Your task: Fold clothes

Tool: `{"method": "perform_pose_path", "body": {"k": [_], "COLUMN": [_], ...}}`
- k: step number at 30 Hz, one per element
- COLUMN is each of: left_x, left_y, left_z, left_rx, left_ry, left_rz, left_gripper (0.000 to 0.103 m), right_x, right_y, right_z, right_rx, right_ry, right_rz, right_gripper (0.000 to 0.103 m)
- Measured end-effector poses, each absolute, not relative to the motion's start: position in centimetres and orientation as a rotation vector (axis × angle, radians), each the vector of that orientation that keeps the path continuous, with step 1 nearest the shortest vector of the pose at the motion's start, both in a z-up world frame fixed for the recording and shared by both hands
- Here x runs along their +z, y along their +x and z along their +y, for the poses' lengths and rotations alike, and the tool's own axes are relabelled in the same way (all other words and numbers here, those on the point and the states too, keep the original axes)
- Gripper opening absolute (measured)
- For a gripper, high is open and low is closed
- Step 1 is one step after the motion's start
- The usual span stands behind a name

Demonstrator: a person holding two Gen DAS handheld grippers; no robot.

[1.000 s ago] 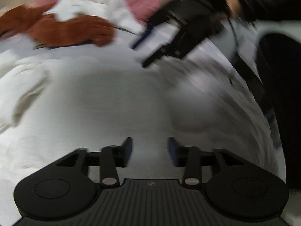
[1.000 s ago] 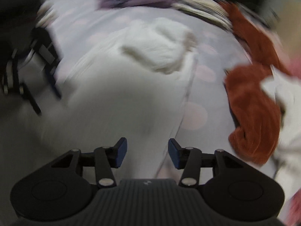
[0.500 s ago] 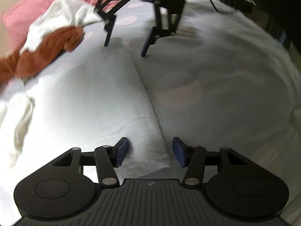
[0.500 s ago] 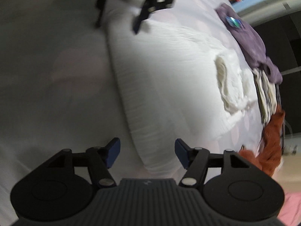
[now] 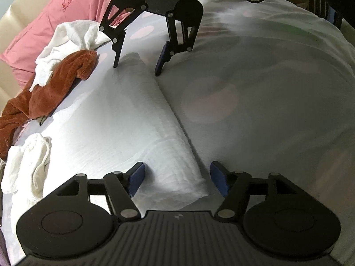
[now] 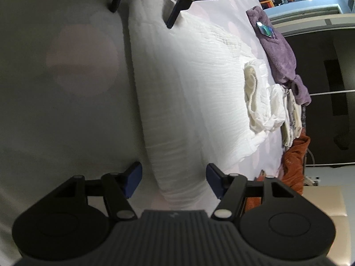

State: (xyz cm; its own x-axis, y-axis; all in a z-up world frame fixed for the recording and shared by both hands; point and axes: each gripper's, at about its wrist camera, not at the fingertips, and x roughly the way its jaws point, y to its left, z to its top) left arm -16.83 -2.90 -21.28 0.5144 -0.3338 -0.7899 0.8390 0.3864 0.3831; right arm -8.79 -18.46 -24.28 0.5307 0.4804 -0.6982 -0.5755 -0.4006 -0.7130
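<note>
A white crinkled garment lies flat on the bed, its folded edge running between my two grippers; it also shows in the right wrist view. My left gripper is open, its jaws straddling one end of that folded edge. My right gripper is open and straddles the other end; it appears opposite in the left wrist view. The left gripper shows at the top of the right wrist view. Nothing is held.
A rust-brown garment, a crumpled white cloth and a pink pillow lie beyond the garment. A bunched white part, a purple garment and a folded stack sit along the far side. The bedsheet has pale pink dots.
Both grippers swung round from blurred motion to opposite ends of the white garment's folded edge and lowered over it, jaws open wider.
</note>
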Motion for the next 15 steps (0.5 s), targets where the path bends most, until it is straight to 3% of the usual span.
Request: {"method": "perform_pose_path", "body": {"k": [3,5,8,12,15], "left_x": [-21.4,-21.4,-21.4,-21.0,-20.1], "left_y": [-17.1,-17.5,-17.8,-17.4,-16.7], "left_z": [-3.1,-3.0,-3.0,-2.7,-2.0], "left_rx": [-0.828,-0.825,-0.837,-0.834,-0.827], "left_ry": [0.897,0.914,0.913,0.875,0.793], "left_rz": [0.643,0.615,0.623,0.652,0.676], "left_gripper": [0.06,0.046,0.033,0.027,0.017], "right_x": [-25.0,-25.5,-26.1,-26.1,-25.3], "right_y": [-9.0,-8.9,-8.8,-8.7,-8.5], "right_z": [-18.4,-18.3,-18.5,-18.9,-18.6], "right_rx": [1.111,1.093,1.085,1.113,1.142], "right_ry": [-1.636,-1.644,-1.653,-1.665,-1.644], "right_rz": [0.018,-0.025,-0.085,-0.074,-0.001], "right_gripper": [0.067,0.066,0.064,0.026,0.014]}}
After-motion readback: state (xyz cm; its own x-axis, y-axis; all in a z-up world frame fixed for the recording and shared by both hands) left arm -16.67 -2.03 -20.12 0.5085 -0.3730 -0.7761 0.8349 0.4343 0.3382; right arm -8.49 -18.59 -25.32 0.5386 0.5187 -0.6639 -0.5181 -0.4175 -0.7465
